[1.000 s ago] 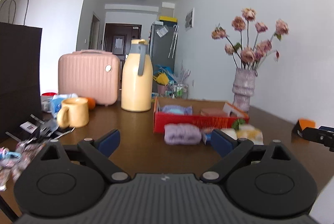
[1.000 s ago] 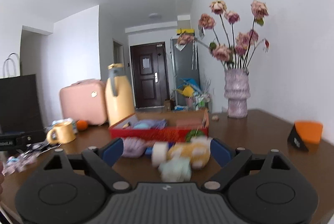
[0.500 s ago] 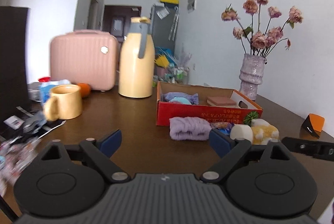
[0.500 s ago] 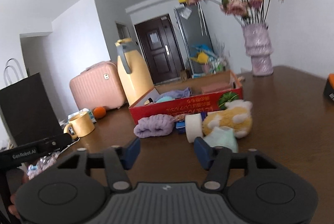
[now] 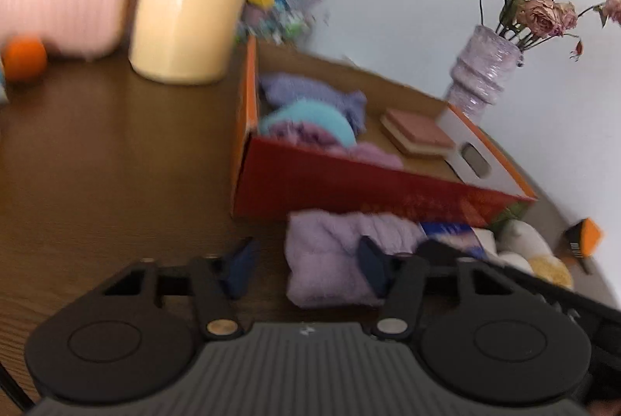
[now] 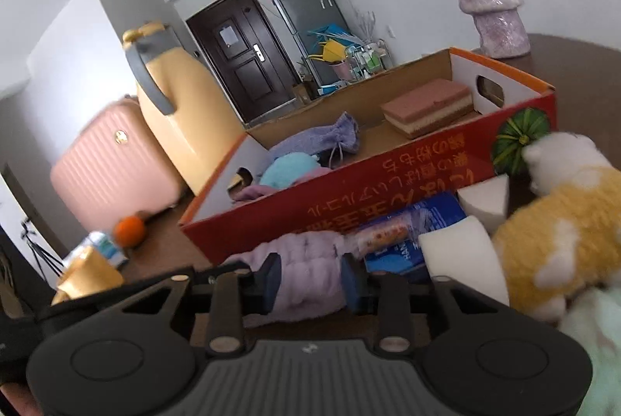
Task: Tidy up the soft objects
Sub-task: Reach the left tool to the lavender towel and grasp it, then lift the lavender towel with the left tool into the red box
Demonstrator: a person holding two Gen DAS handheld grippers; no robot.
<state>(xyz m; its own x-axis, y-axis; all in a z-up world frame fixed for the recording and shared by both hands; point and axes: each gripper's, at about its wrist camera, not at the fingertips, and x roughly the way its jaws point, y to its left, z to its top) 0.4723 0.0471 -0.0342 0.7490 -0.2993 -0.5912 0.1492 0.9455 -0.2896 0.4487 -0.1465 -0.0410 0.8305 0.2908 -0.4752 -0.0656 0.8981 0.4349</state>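
Lilac fluffy cloth bundle [image 6: 306, 272] lies on the brown wooden table [image 5: 97, 152] before the red cardboard box [image 6: 388, 183]; the closing right gripper [image 6: 308, 280] pinches it, the left gripper [image 5: 306, 266] narrowing around it.

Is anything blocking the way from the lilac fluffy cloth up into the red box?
Nothing visible lies on the lilac cloth; both closing hand-held grippers already straddle it. The red box stands directly behind it, so only its front wall must be cleared. Inside, bare floor shows between the cloths at the left and the sponge.
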